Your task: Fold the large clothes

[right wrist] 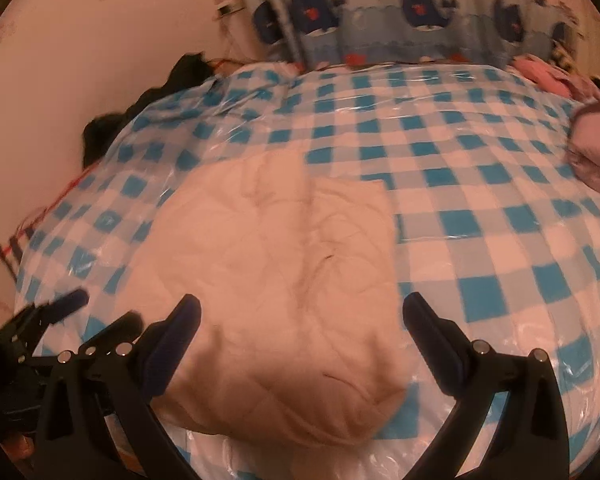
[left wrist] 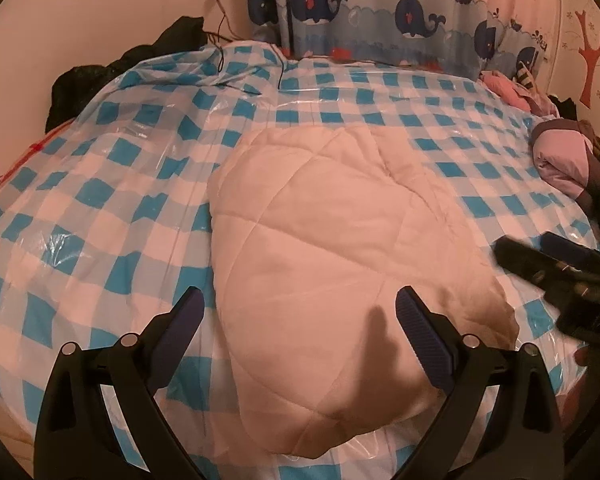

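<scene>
On the left, the left tool (left wrist: 296,308) hovers wide open, holding nothing. The folded cream quilted garment (left wrist: 332,240) lies mid-bed on the blue-checked plastic-covered bed (left wrist: 100,184) — beneath both tools. The right tool (right wrist: 302,314), rightward, gapes wide, empty.

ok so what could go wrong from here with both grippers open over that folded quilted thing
1. The cream quilted padded garment is puffy and folded; with the left gripper and right gripper both open, nothing pins it, so it may spring open.
2. The clear plastic sheet over the blue-and-white checked bed cover looks slick and wrinkled: the bundle could slide, or a finger could snag the film.
3. The lilac padded garment lies near the bed's edge and might get knocked.
</scene>
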Available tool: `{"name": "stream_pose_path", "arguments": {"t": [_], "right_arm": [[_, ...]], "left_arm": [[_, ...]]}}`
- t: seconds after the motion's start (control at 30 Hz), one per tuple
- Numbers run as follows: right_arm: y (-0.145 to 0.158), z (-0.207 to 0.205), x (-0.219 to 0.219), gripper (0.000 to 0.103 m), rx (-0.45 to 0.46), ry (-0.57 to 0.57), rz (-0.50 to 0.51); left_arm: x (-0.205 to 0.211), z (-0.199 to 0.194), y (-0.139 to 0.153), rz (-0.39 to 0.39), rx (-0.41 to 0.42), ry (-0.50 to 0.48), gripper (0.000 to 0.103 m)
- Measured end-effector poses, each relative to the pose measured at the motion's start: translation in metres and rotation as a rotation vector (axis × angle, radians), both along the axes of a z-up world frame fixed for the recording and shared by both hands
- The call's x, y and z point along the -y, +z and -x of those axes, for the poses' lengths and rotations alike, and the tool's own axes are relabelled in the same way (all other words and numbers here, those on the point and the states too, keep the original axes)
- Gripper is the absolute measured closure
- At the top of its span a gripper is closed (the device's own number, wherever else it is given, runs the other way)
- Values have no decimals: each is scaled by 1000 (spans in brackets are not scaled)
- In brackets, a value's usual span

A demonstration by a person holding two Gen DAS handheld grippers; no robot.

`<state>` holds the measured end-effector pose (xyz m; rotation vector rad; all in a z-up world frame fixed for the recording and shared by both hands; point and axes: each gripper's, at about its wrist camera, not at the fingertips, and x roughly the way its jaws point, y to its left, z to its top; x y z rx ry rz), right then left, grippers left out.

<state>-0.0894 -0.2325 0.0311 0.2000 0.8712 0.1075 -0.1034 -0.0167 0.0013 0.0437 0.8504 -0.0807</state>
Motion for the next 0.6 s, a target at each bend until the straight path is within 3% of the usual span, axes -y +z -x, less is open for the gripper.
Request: {"name": "stream_pose_path", "arguments": {"t": [0.17, 0.6], "right_arm": [[-8, -5, 6, 6, -103, -40, 9], [-10, -1, -16, 6, -113, 9, 47]], "left_arm": [[-12, -2, -1, 53, -28, 18, 10], [-14, 3, 0, 70, -23, 19, 10]]}}
